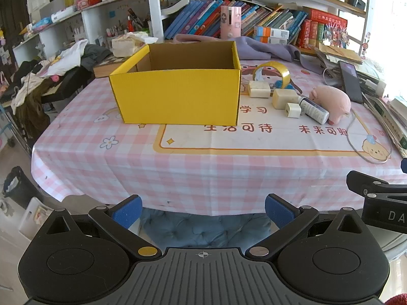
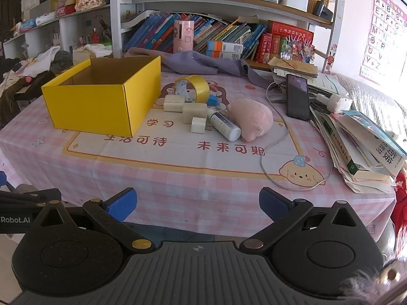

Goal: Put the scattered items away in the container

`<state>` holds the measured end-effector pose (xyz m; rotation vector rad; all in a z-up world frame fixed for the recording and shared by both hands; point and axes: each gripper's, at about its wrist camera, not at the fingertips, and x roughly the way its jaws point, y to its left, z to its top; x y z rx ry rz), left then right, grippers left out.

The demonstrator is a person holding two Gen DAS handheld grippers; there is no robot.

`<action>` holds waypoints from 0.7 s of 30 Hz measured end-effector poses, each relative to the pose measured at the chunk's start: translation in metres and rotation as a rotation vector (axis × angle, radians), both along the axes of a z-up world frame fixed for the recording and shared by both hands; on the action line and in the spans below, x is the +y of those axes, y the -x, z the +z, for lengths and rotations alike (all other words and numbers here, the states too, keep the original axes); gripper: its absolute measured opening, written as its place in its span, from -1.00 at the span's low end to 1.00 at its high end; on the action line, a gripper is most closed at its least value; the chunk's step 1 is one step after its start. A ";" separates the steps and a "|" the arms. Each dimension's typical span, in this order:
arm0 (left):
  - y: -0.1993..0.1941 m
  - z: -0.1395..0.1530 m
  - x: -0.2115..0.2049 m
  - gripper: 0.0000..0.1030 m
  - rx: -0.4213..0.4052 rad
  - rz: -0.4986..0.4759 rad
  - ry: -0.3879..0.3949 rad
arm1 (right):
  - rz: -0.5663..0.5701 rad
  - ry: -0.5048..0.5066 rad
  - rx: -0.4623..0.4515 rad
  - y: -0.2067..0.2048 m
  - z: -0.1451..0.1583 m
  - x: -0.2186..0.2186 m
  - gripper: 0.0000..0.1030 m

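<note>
Your left gripper (image 1: 202,212) is spread wide and empty short of the table's near edge; the yellow box (image 1: 178,96) sits beyond, with the tape roll (image 1: 276,73), white blocks (image 1: 285,98), bottle (image 1: 315,110) and pink plush pig (image 1: 332,103) to its right. Your right gripper (image 2: 197,204) is likewise wide and empty, the box (image 2: 101,101) ahead-left.

The floor of the yellow box (image 1: 175,96) is hidden behind its near wall in both views, so its contents cannot be told. A small blue object (image 2: 213,100) is mostly hidden behind the tape roll (image 2: 192,87) and blocks. The right gripper's arm (image 1: 381,198) is cut off at the right edge of the left view.
</note>
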<state>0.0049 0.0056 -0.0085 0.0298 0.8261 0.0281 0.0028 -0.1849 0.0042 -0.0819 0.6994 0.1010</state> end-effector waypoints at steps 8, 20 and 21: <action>0.005 0.003 -0.002 1.00 -0.006 -0.031 0.018 | 0.006 0.000 -0.006 0.005 0.003 0.003 1.00; 0.006 0.008 -0.002 1.00 -0.039 -0.040 0.045 | 0.012 -0.003 -0.019 0.010 0.004 0.000 1.00; 0.006 0.009 -0.003 1.00 -0.040 -0.038 0.044 | 0.015 -0.002 -0.020 0.010 0.004 0.000 1.00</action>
